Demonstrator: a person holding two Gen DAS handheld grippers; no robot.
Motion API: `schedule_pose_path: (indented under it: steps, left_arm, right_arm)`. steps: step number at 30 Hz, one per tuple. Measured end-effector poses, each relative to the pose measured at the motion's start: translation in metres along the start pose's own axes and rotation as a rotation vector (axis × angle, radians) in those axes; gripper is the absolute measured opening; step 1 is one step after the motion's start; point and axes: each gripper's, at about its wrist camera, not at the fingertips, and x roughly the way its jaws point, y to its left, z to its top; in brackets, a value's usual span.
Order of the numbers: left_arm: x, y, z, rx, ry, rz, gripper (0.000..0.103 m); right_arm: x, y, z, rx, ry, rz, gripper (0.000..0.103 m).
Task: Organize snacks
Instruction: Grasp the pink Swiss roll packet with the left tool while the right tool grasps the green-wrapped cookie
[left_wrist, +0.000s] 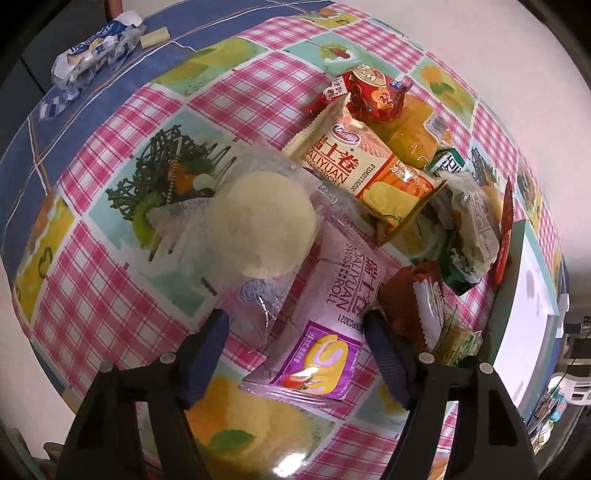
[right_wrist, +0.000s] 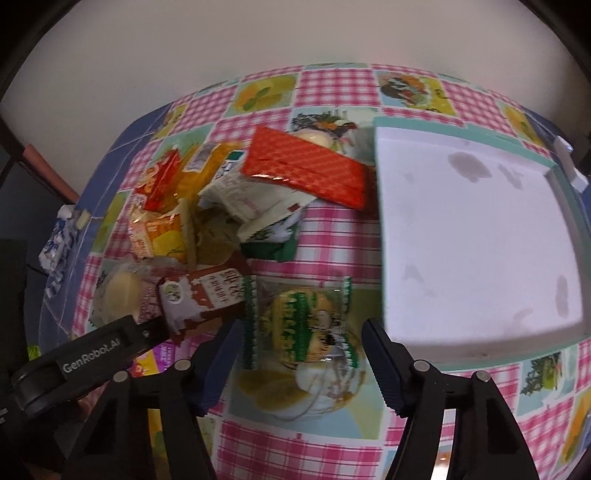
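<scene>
White tray (right_wrist: 480, 229) sitting empty; snack pile (left_wrist: 388, 166) waiting on counter (left_wrist: 110, 295). Left gripper (left_wrist: 295, 332) straddling pink Swiss roll pack (left_wrist: 325, 325), right gripper (right_wrist: 301, 343) straddling green-trimmed bun pack (right_wrist: 299, 325), both part-open, nothing lifted.

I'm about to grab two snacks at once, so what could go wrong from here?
1. The pink Swiss roll packet between the left gripper's jaws partly overlaps the clear-wrapped cake; lifting could drag that along.
2. The green-trimmed clear packet under the right gripper looks slippery and soft; it may slip or get squashed.
</scene>
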Motion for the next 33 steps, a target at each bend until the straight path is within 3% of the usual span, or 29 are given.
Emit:
schedule_pose_path:
  steps: [7, 11, 24, 30, 33]
  left_arm:
    - [0.004, 0.004, 0.001, -0.006, 0.005, -0.005, 0.077]
    - [0.006, 0.006, 0.001, -0.010, 0.010, -0.008, 0.077]
    - [0.018, -0.014, -0.001, 0.039, 0.032, 0.018, 0.077]
    - [0.020, -0.025, -0.004, 0.067, 0.019, 0.025, 0.055]
    - [0.019, -0.027, -0.003, 0.063, 0.015, 0.010, 0.050]
  right_arm:
    - [0.020, 0.003, 0.003, -0.005, 0.059, -0.014, 0.069]
    - [0.026, -0.010, 0.002, 0.059, 0.107, -0.018, 0.068]
    - [0.036, -0.008, 0.002, 0.031, 0.110, -0.051, 0.068]
    - [0.034, -0.004, 0.001, 0.030, 0.098, -0.048, 0.060]
    - [0.030, -0.003, -0.003, 0.034, 0.090, -0.050, 0.057]
